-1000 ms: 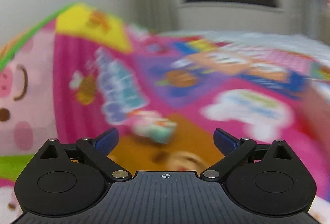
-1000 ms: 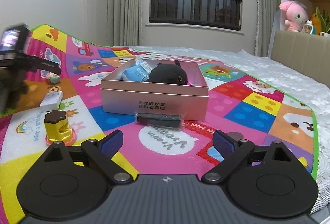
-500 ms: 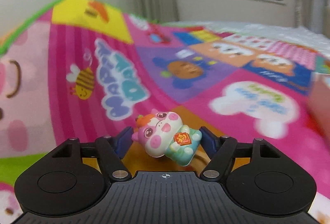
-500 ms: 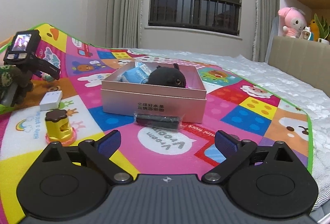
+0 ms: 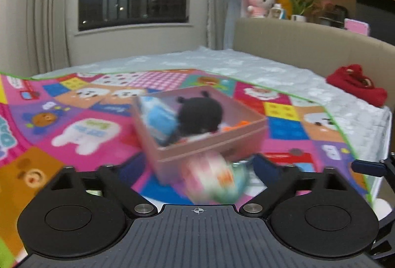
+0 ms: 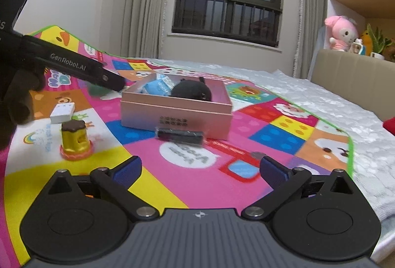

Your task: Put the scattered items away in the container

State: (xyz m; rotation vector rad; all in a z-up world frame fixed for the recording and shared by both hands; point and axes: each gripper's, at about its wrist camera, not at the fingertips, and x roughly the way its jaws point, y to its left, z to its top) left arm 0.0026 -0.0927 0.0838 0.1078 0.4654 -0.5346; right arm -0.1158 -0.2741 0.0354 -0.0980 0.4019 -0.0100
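**Station status: both grippers open, figurine at the box corner**

1. Materials and shapes. The container is a rigid, square pink box point(image 6: 176, 117) with smooth matte walls, set on a glossy play mat point(image 6: 172, 184) printed in bright cartoon squares. A round black plush point(image 6: 191, 91) and a crinkled blue packet point(image 6: 156, 87) are seen inside it. A flat black bar in clear wrap point(image 6: 180, 136) lies just beside the near wall. A yellow cylinder toy with a scalloped brown cap point(image 6: 75, 142) stands upright on the mat to the left, with a small white block point(image 6: 63, 112) behind it.

2. Left gripper point(image 5: 195, 168). The fingers are spread wide and have just been opening. A small pastel figurine point(image 5: 214, 179), heavily blurred, is seen between them, in front of the box's near corner. No pad is seen pressing on it.

3. Right gripper point(image 6: 201, 168). The fingers are wide apart and have just been opening further. Nothing is between them.

4. View differences. The figurine, some orange pieces point(image 5: 237, 124) in the box and a red fabric item point(image 5: 355, 85) on the bed are shown only in the left wrist view. The black bar, cylinder toy and white block are shown only in the right wrist view.
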